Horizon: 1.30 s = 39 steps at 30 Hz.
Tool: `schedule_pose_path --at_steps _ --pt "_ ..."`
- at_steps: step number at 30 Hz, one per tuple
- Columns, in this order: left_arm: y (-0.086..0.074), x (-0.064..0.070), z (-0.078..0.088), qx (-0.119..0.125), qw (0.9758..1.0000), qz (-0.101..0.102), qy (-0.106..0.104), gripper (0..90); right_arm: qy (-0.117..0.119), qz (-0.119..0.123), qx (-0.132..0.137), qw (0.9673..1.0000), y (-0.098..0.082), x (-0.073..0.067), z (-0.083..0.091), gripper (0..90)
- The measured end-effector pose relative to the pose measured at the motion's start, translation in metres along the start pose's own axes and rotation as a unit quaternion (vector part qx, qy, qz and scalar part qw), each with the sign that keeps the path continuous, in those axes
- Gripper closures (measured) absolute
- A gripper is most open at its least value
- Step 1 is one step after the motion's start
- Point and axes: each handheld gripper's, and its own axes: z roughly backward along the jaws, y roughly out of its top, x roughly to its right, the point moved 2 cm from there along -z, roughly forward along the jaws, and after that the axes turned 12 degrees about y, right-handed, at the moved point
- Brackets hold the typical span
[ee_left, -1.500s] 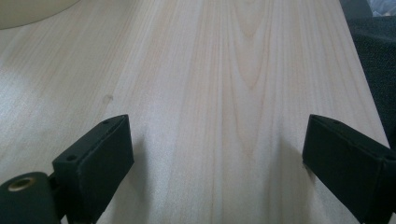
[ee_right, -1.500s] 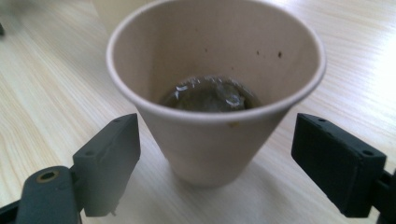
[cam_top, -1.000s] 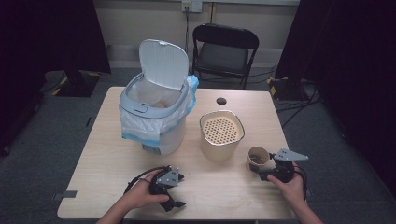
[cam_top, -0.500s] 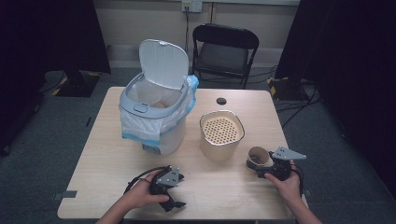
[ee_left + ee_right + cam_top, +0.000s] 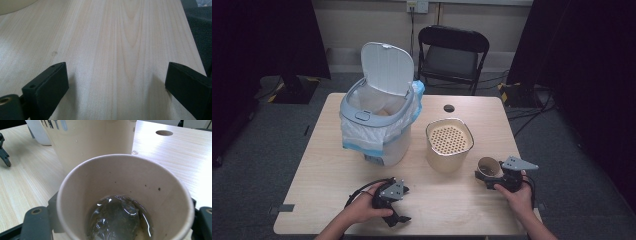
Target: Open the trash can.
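Cup at the table's right front, upright on the wood, just right of the strainer pot and close to it. Clasped low on the wall by the right gripper; jaws just now closing in, one against each side, rim kept round rather than crushed. Judged a light grip, fit for thin paper. Inside, seen from the right gripper view, a wet tea bag lying in a shallow pool of brew. Kept level, likely so nothing slops out before tipping. Perforated pot top right alongside, probably for draining; bin beyond it, lid up and liner folded over the rim, ready for the bag.

Right hand behind the gripper, forearm in from the table's front edge, jaws pointing level across the wood toward the pot.

Left gripper parked at the left front, well apart from the cup. Jaws spread wide, just now opening further, nothing between them but bare wood. Left hand wrapped round the body, gripper lying low on the table and aimed to the right, cable looped beside it. Judged idle, out of the way.
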Motion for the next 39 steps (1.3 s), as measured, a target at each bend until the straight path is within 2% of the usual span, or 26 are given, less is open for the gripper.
schedule_pose_path --at_steps 11,22,29,39 --pt "0.000 0.000 0.000 -0.001 1.0000 0.001 0.000 4.0 -0.008 0.004 -0.004 1.0000 0.008 0.002 0.000 24.1" --pt "0.000 0.000 0.000 -0.001 1.0000 0.000 0.001 4.0 -0.016 0.012 -0.014 0.9997 0.026 0.013 -0.006 24.7" --pt "0.000 0.000 0.000 -0.002 1.0000 -0.001 0.000 3.9 -0.019 0.006 -0.014 0.9997 0.032 0.021 -0.010 24.9" --pt "0.000 0.000 0.000 -0.002 1.0000 -0.002 0.000 3.9 -0.025 0.012 -0.012 0.9995 0.050 0.032 -0.012 25.1"
